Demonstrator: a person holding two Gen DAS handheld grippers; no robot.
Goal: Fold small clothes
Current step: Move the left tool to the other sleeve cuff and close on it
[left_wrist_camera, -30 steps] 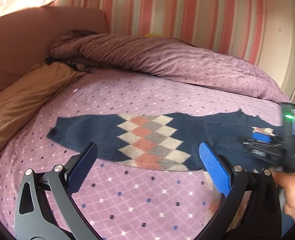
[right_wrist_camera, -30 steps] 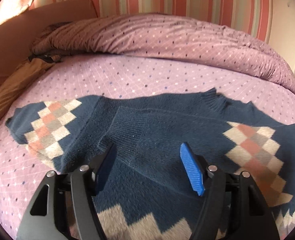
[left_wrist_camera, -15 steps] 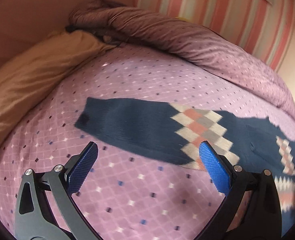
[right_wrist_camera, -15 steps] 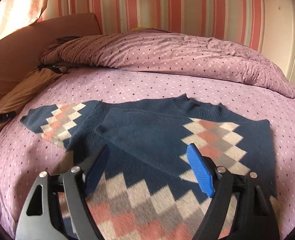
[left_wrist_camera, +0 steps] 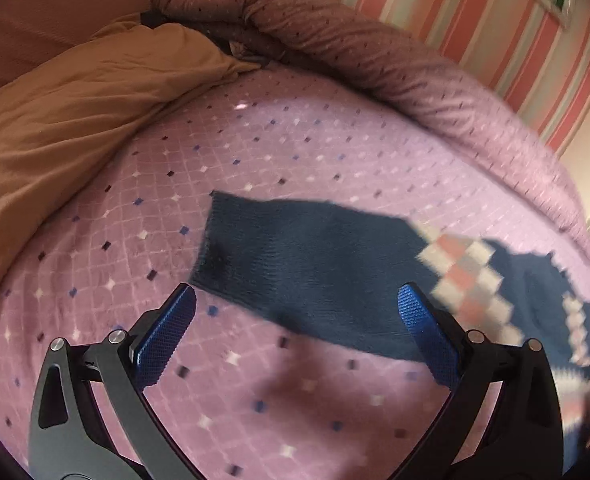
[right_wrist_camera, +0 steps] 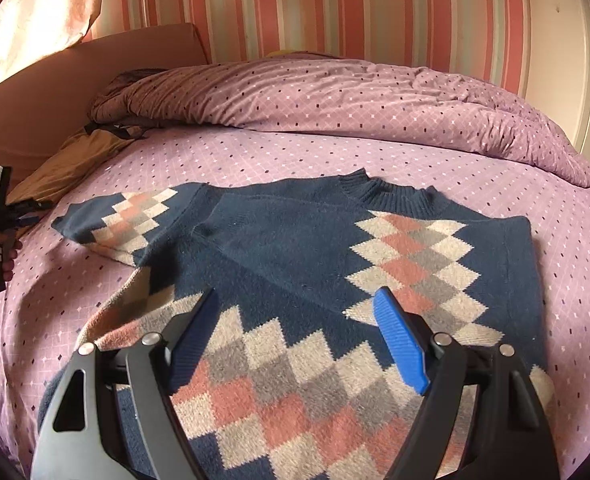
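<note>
so we have the navy sweater (right_wrist_camera: 295, 264) with its argyle diamonds lying flat on the pink quilted bed (right_wrist_camera: 375, 160), filling the middle and lower part of the right wrist view. its left sleeve (left_wrist_camera: 315, 272) stretches out unfolded, from the centre toward the right edge of the left wrist view, with its cuff (left_wrist_camera: 215, 248) at centre left.

our left gripper (left_wrist_camera: 295, 312) stands wide and empty, its blue pads straddling the sleeve's lower edge above the bed. our right gripper (right_wrist_camera: 295, 324) is also wide, its jaws having just been opening, with nothing pinched; it hovers over the sweater's lower half.

what could go wrong, we think: the left gripper may pinch the bedcover along with the knit, since the sleeve lies flush on soft fabric, and then the fold would drag the cover. a grip on one layer only, or too near the cuff, could let the sleeve twist or sag as it swings over. with the right gripper holding nothing, the body may slide when the sleeve is pulled.

further out, a rumpled duvet (right_wrist_camera: 355, 100) sits across the upper frame and a tan blanket (left_wrist_camera: 75, 120) at upper left. we see no containers.
</note>
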